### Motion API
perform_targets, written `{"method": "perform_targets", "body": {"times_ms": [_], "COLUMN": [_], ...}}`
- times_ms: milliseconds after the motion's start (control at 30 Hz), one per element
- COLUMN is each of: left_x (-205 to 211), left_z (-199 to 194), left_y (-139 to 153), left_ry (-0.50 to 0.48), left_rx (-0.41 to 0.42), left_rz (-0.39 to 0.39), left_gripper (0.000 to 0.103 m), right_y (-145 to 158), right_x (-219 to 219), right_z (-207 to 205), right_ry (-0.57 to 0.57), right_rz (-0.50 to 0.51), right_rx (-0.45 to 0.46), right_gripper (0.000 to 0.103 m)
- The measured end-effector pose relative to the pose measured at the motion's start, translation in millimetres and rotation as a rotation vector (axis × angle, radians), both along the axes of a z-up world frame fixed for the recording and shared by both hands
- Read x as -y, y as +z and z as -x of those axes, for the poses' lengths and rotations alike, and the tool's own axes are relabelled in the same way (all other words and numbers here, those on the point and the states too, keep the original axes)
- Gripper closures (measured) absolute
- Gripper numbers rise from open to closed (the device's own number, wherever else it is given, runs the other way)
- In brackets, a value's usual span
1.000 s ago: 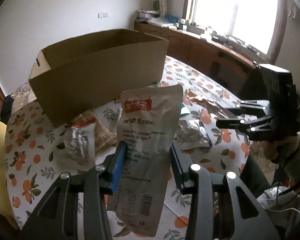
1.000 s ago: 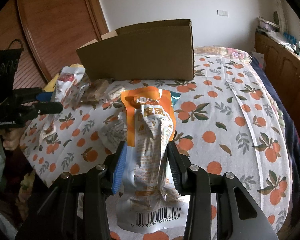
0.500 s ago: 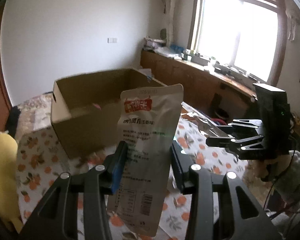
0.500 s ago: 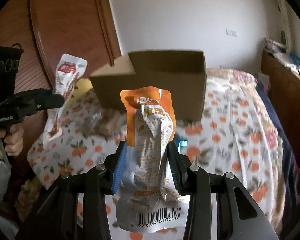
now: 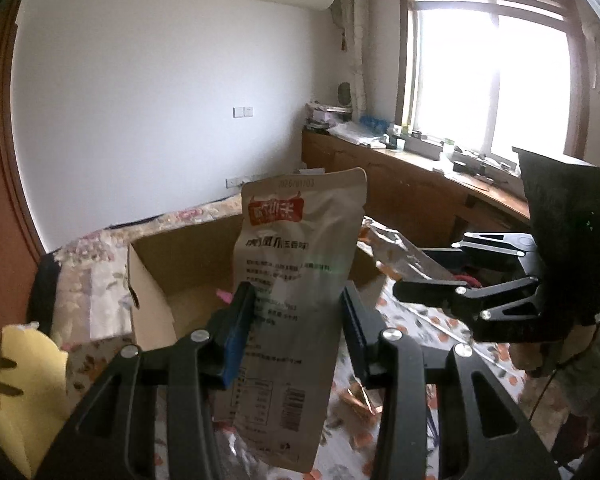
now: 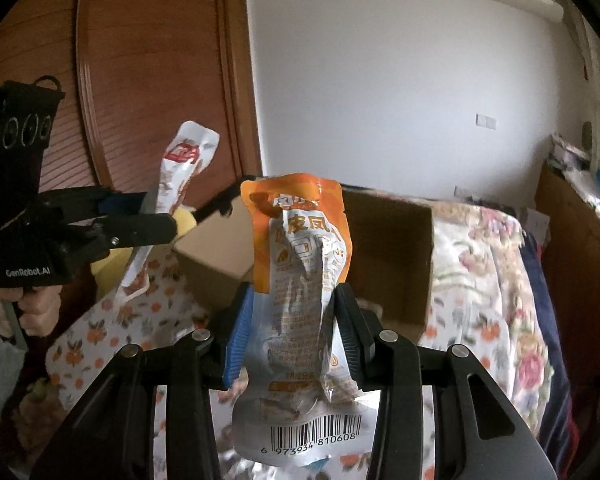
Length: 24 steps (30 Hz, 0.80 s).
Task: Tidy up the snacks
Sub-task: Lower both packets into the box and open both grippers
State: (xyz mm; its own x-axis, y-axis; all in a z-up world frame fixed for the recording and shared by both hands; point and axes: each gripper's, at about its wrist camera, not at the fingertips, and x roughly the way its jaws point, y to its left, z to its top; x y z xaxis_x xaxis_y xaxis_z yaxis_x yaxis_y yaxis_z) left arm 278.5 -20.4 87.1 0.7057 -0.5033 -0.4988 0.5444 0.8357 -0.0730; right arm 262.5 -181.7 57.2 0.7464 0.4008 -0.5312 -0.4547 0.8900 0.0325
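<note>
Left gripper (image 5: 296, 320) clamped on a tall grey snack bag (image 5: 296, 292), right gripper (image 6: 294, 320) clamped on an orange snack bag (image 6: 300, 280), both bags held up near the open cardboard box (image 5: 168, 280).

My wrist cameras look forward along each gripper, close up; both share the cardboard box (image 5: 188, 280) (image 6: 384, 252) ahead.
</note>
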Motion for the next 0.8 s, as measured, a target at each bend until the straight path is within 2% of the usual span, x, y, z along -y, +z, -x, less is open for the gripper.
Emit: {"method": "perform_targets", "body": {"times_ms": [200,467,600,800], "left_x": [-2,-3,-7,-8], "left_z": [-50,-98,-120,-133], "left_y": [7,-3,-21,-58], "left_ry": [0.055,0.106,0.130,0.153], "left_rx": [0.015,0.013,-0.024,-0.088], "left_rz": [0.008,0.005,0.003,-0.002], "left_gripper": [0.061,0.061,0.061,0.061], "right_y": [10,-2,-19,-47], "right_x": [-15,-28,-26,-17], "right_z": [-41,-92,-118,-142], "right_ry": [0.010,-0.007,-0.031,-0.084], "right_rz": [0.011,0.018,0.027,0.052], "right_rx": [0.009,-0.012,-0.043,-0.076], "right_gripper": [0.062,0.062,0.062,0.062]}}
